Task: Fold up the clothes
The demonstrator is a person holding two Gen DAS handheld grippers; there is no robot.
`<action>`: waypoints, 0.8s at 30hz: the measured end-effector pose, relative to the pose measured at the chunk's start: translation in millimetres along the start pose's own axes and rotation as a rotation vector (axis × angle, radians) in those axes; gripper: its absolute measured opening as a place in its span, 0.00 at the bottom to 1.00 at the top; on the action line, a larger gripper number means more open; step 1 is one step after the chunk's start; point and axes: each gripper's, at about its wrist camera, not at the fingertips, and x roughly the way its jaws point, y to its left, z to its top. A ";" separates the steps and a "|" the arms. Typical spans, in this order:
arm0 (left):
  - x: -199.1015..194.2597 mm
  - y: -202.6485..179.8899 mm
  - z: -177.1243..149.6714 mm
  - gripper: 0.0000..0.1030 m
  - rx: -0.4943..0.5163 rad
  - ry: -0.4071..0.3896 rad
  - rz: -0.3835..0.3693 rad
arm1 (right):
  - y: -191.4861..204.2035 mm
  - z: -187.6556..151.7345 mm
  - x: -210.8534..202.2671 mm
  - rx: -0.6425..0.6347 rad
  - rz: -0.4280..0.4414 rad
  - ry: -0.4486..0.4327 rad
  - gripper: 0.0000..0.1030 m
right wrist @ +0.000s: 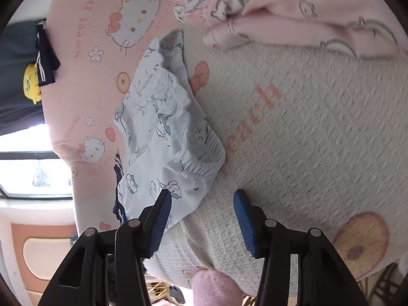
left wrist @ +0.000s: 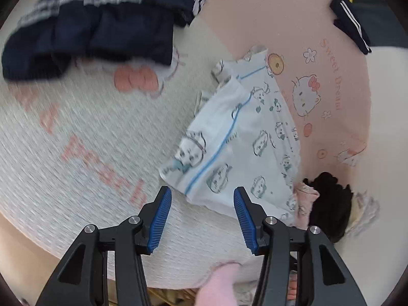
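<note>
Both of your tools stand wide open with nothing between their blue ribbed pads: the left tool [left wrist: 202,220] hovers just short of the white cartoon-printed shorts with blue piping [left wrist: 237,142], and the right tool [right wrist: 202,221] has the elastic waistband [right wrist: 201,163] just ahead of it, its left pad over the fabric's near edge.

The shorts lie on the pink-and-cream quilted bed cover [left wrist: 76,132], doubled over along their length and somewhat rumpled. That fits either a fold half made or one just laid down, so you cannot tell the stage from this.

From the left tool their long axis runs away and slightly right, hem end nearest. From the right tool, the waistband end is nearest, and the legs trail away to the left.

A crumpled navy garment with white stripes [left wrist: 86,33] lies far ahead-left of the left tool.
</note>
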 end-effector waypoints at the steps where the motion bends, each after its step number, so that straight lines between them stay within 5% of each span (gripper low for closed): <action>1: 1.3 0.9 -2.3 0.46 -0.016 -0.003 -0.011 | -0.1 -0.7 0.9 0.007 0.006 -0.006 0.49; 8: 10.3 7.1 -16.2 0.47 -0.121 -0.028 -0.084 | -0.2 -1.1 4.8 0.074 0.045 -0.049 0.61; 13: 15.2 9.3 -12.7 0.56 -0.149 -0.066 -0.120 | 0.5 -5.0 9.8 0.114 0.064 -0.103 0.61; 22: 24.2 13.3 -6.5 0.59 -0.199 -0.135 -0.186 | 7.6 5.6 20.1 0.054 0.082 -0.099 0.62; 24: 26.7 6.1 -3.0 0.59 -0.147 -0.147 -0.159 | 9.1 6.3 20.1 0.029 0.076 -0.101 0.61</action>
